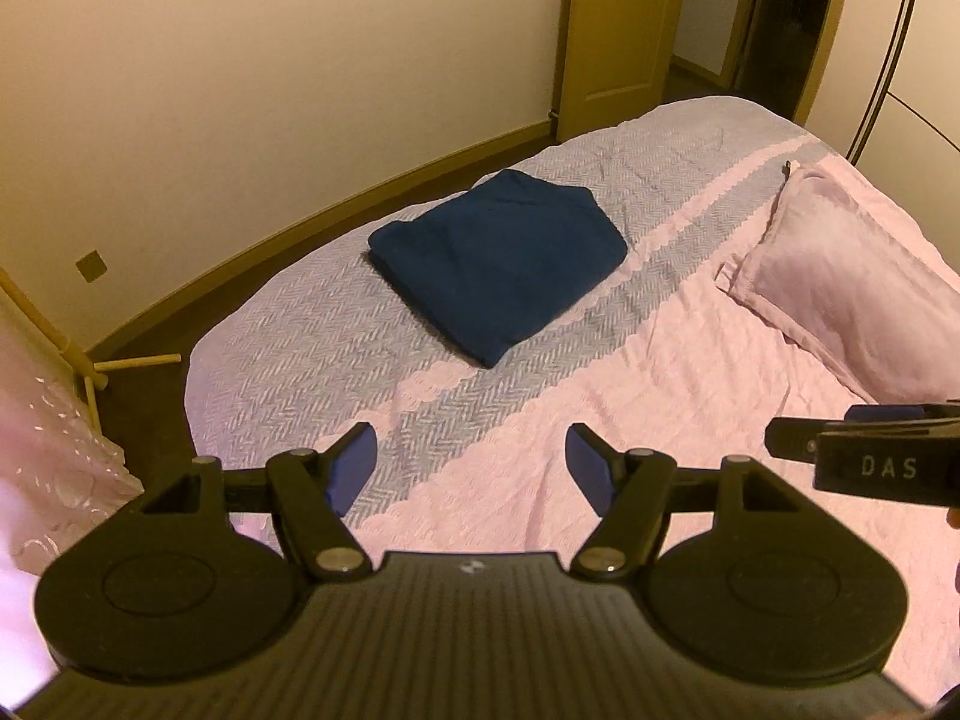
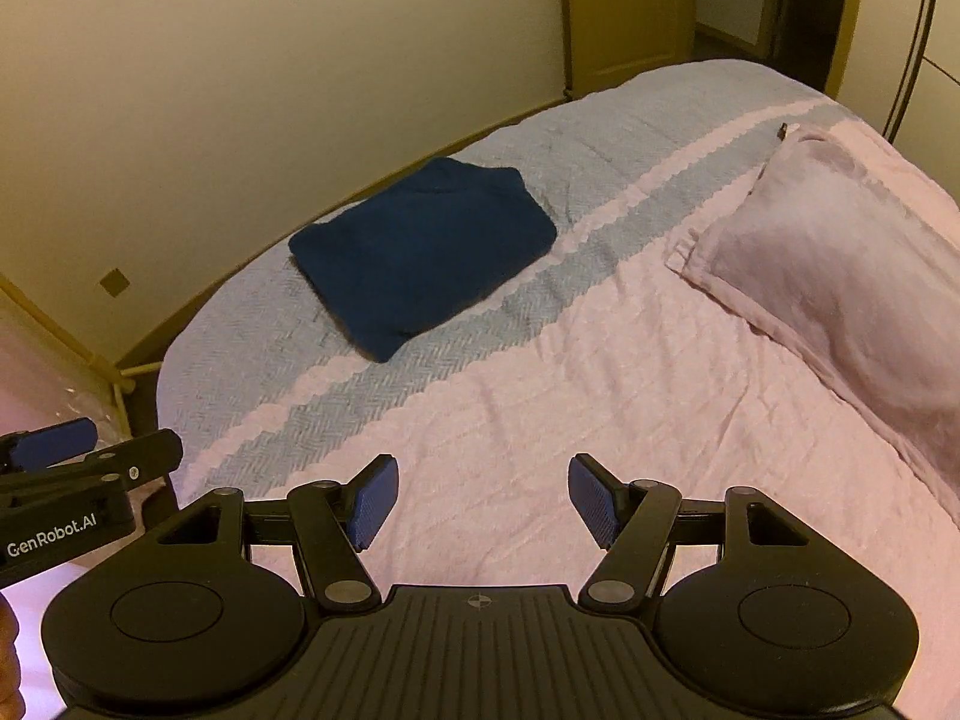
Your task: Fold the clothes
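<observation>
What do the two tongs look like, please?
Both are matte black plastic. The left tongs and the right tongs each have two round discs, hinged arms with silver pins, and blue ribbed pads on the fingertips. White lettering marks their sides. No cables or sleeves are visible.

A folded garment (image 1: 498, 264) lies on the bed (image 1: 600, 420), toward the wall side. To its right, well apart, a pillow (image 1: 840, 276) rests on the same cover. Behind the bed's far end stands a door (image 1: 618, 24).
</observation>
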A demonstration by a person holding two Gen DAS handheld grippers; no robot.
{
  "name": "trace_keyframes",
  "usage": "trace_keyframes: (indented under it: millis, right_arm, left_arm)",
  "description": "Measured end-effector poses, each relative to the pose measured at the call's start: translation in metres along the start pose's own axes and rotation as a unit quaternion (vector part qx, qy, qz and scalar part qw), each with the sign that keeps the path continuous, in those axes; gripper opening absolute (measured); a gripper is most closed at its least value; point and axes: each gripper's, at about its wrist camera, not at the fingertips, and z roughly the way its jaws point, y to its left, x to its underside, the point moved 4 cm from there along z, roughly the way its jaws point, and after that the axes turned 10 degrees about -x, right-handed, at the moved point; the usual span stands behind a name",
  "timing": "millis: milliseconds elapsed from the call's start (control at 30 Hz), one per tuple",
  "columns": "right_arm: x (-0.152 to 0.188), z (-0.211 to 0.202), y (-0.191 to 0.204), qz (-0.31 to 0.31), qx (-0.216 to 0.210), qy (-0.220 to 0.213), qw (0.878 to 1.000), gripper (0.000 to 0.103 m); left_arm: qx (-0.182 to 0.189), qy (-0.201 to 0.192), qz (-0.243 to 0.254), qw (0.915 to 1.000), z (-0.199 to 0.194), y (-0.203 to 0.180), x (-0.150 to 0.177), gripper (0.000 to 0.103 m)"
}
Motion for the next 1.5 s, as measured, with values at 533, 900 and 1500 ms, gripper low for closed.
trace_keyframes:
  millis: [533, 900, 1500]
  right_arm:
    - [-0.023, 0.039, -0.024, 0.020, -0.018, 0.034, 0.999, 0.066]
    - [-0.037, 0.065, -0.039, 0.032, -0.018, 0.051, 0.998, 0.066]
    - [-0.055, 0.092, -0.054, 0.051, -0.015, 0.065, 0.996, 0.066]
  left_arm:
    - [-0.001, 0.032, 0.011, 0.9994, 0.038, -0.017, -0.019, 0.066]
    - [0.001, 0.051, 0.017, 0.9986, 0.066, -0.029, -0.032, 0.066]
    - [0.000, 0.061, 0.024, 0.9978, 0.096, -0.045, -0.047, 0.066]
